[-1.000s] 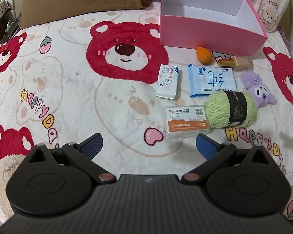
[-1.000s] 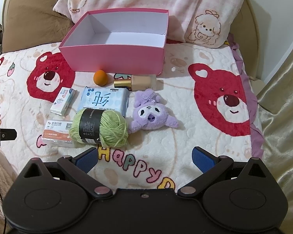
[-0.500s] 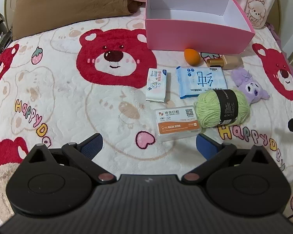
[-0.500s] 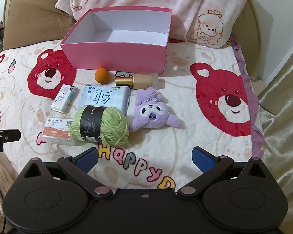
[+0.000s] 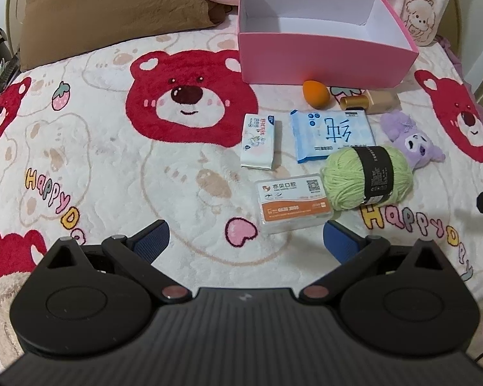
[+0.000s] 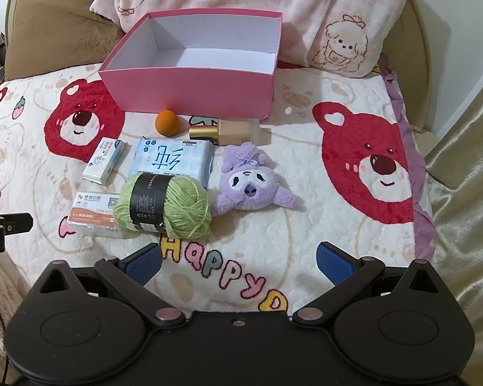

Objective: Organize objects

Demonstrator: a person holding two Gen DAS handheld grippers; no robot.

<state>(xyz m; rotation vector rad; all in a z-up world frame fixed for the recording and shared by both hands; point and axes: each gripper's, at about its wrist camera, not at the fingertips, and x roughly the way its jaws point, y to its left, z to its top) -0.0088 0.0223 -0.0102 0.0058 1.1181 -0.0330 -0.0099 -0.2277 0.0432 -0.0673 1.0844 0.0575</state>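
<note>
An empty pink box [image 5: 322,64] [image 6: 190,88] sits at the back of the bed. In front of it lie an orange sponge [image 5: 315,94] [image 6: 166,122], a gold-capped bottle [image 5: 368,103] [image 6: 228,132], a blue tissue pack [image 5: 333,135] [image 6: 172,162], a small white pack [image 5: 258,141] [image 6: 104,164], a green yarn ball [image 5: 367,177] [image 6: 164,206], a clear floss box [image 5: 293,204] [image 6: 91,214] and a purple plush [image 5: 409,141] [image 6: 251,183]. My left gripper [image 5: 246,239] is open just short of the floss box. My right gripper [image 6: 240,262] is open, nearer than the yarn and plush.
A bear-print blanket [image 5: 112,167] [image 6: 338,225] covers the bed. A brown pillow [image 5: 112,9] and pink pillows [image 6: 306,9] lie behind the box. The bed edge and a gold curtain [image 6: 467,193] are on the right.
The left gripper has drawn back and tilted up, so the objects sit lower and more central in its view. The right gripper has risen slightly. No object has moved.
</note>
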